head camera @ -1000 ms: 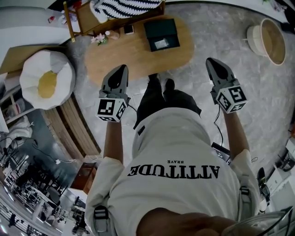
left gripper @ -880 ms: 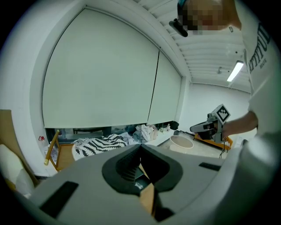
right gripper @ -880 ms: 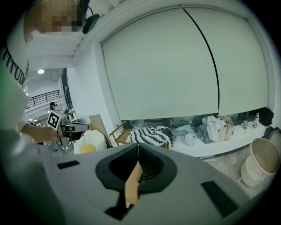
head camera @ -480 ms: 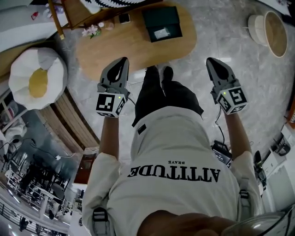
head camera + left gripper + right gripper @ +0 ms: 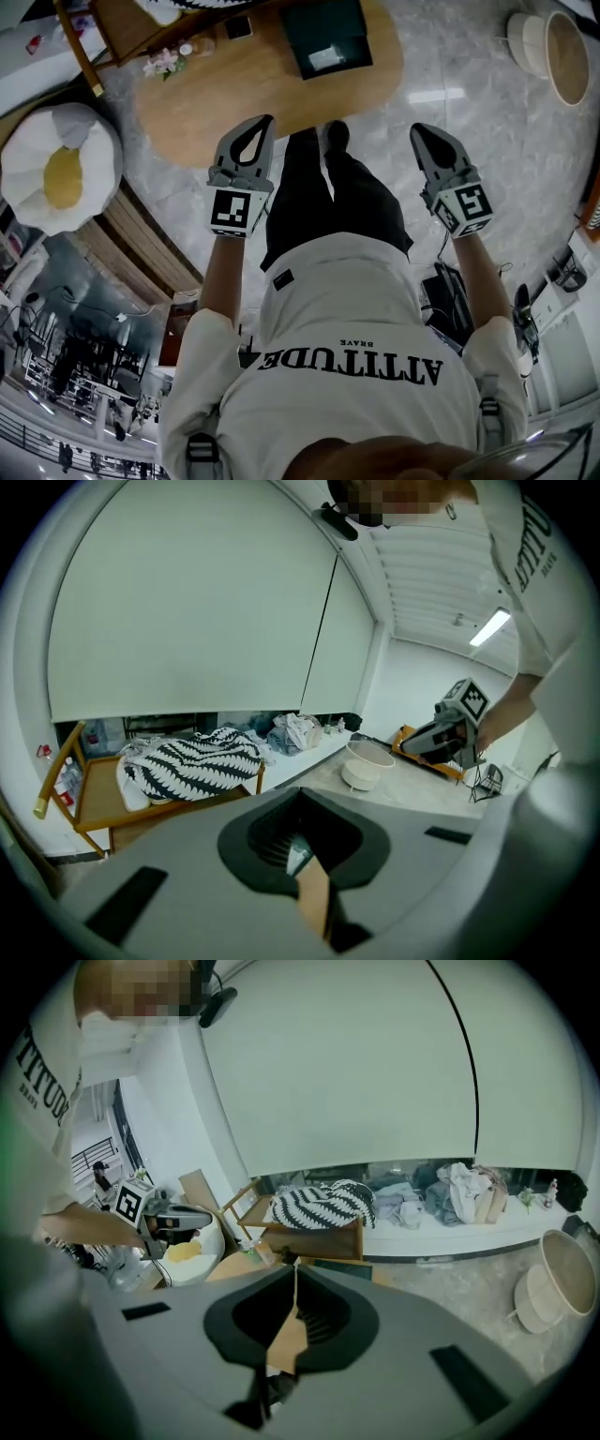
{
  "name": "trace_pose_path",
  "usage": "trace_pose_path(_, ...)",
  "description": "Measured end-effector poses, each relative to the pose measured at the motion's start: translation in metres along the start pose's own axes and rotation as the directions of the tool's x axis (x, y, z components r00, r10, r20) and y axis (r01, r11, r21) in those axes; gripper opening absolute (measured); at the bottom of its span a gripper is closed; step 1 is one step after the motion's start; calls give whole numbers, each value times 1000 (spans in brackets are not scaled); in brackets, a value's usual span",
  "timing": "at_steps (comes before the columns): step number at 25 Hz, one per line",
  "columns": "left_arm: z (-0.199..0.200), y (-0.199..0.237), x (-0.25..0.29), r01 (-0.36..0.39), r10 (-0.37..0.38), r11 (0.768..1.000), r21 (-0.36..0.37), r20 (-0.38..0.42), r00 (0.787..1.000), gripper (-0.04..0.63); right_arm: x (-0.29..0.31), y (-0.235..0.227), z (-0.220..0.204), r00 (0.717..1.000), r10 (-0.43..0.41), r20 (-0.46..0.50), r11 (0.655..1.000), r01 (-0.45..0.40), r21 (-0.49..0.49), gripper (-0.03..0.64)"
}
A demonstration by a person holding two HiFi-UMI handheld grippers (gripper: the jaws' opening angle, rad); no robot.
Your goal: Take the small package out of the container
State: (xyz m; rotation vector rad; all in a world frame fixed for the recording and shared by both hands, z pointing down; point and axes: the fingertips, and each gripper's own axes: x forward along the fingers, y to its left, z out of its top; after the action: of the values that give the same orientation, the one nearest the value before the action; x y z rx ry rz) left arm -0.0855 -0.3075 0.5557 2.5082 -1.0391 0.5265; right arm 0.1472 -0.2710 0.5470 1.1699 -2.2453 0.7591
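A dark green container point(image 5: 323, 28) stands open on the oval wooden table point(image 5: 262, 89), with a small pale package point(image 5: 327, 58) lying inside it. Both grippers are held out in front of the person's body, short of the table's near edge. My left gripper point(image 5: 264, 122) hangs just over that edge, left of the container, its jaws together and empty point(image 5: 300, 795). My right gripper point(image 5: 418, 129) is over the marble floor to the right of the table, also shut and empty point(image 5: 294, 1267). Each gripper view shows the other gripper off to the side.
A fried-egg cushion point(image 5: 58, 173) lies left of the table. A wooden chair point(image 5: 103, 28) with a striped cloth stands behind it. Small flowers point(image 5: 161, 63) and a dark flat object point(image 5: 237, 28) sit on the table. A round basket point(image 5: 555, 56) stands far right. Cables and a device point(image 5: 450, 300) lie on the floor.
The person has stepped closer to the table, so table and container sit higher in the head view. The left gripper now reaches the table's edge. Both jaws stayed shut.
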Motion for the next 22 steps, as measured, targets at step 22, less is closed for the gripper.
trace_pose_path(22, -105, 36, 103, 69, -68, 998, 13, -86, 994, 23, 161, -31, -62, 992, 93, -89, 990, -102, -100, 23)
